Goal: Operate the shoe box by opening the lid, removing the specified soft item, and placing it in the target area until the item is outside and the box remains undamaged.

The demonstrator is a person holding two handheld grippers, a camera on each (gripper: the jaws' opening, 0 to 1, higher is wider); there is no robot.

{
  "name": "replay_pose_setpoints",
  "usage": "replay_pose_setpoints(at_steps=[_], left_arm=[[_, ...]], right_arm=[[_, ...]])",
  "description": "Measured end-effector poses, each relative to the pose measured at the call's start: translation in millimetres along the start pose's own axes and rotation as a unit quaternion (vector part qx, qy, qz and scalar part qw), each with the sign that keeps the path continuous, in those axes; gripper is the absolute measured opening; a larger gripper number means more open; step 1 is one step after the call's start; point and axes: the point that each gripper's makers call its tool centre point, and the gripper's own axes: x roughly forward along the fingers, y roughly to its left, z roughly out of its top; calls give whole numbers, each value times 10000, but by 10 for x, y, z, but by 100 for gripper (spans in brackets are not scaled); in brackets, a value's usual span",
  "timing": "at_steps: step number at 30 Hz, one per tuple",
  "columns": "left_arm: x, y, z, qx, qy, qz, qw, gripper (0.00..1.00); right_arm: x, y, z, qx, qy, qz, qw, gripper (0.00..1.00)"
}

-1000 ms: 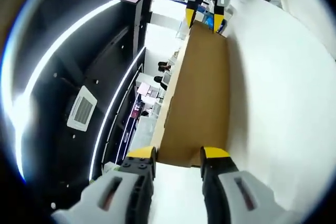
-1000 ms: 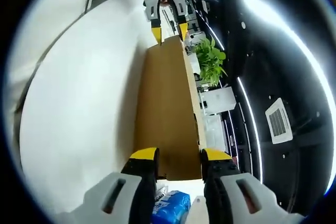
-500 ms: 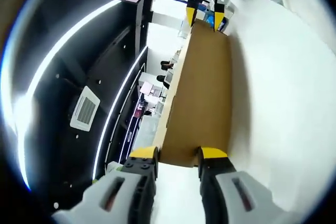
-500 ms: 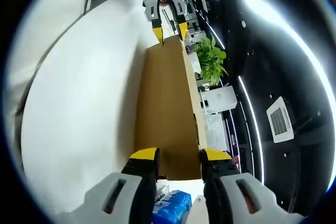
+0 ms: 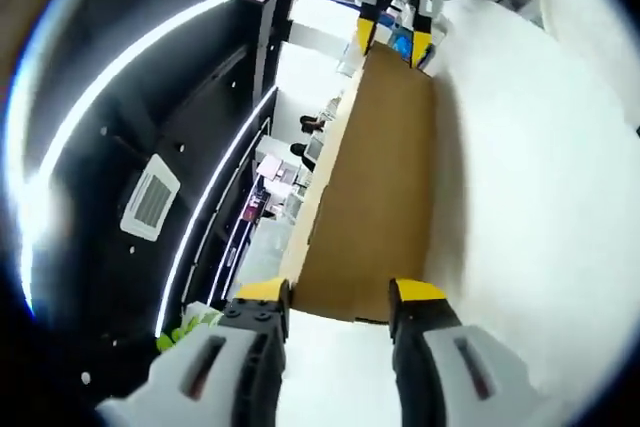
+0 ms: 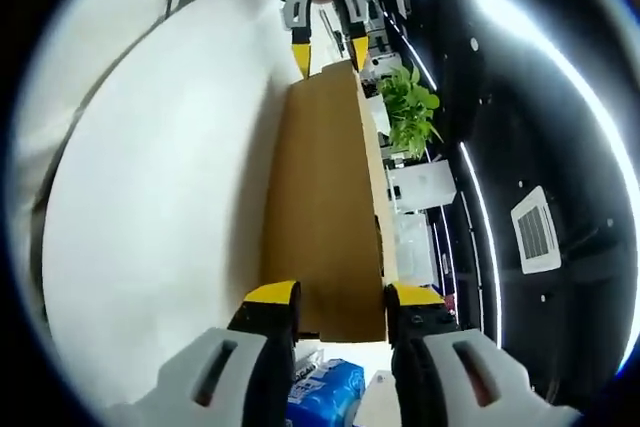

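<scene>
Two grippers, left (image 5: 331, 294) and right (image 6: 334, 293), fingers spread astride opposite ends of the brown cardboard lid (image 6: 322, 197); blue soft pack (image 6: 322, 389) at 6 o'clock

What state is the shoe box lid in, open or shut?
Apparently lifted: left tool and right tool at the lid ends, blue packet showing past its edge.

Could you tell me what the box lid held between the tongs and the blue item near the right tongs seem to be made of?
The box lid looks like plain brown cardboard: matte, flat, unprinted, with a thin edge. The blue item looks like glossy, crinkled plastic wrap, judging by its creases and highlights, though little of it shows.
</scene>
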Motion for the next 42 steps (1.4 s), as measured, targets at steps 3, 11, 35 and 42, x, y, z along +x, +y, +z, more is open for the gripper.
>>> replay_pose_setpoints(at_steps=[3, 11, 35, 42], left_arm=[[-36, 63, 53, -945, -194, -153, 9952, 39], [-61, -9, 133, -1755, -719, -572, 9802, 54], [-123, 424, 98, -4738, -934, -131, 8756, 70], [-143, 536, 37, -5060, -913, 144, 8576, 88]], right_arm=[[2, 3, 0, -135, 49, 32, 9999, 36], [-13, -9, 85, 1438, -216, 172, 9892, 39], [-288, -602, 111, 5020, -1581, -323, 8497, 68], [-296, -681, 120, 5549, -1913, -384, 8087, 90]])
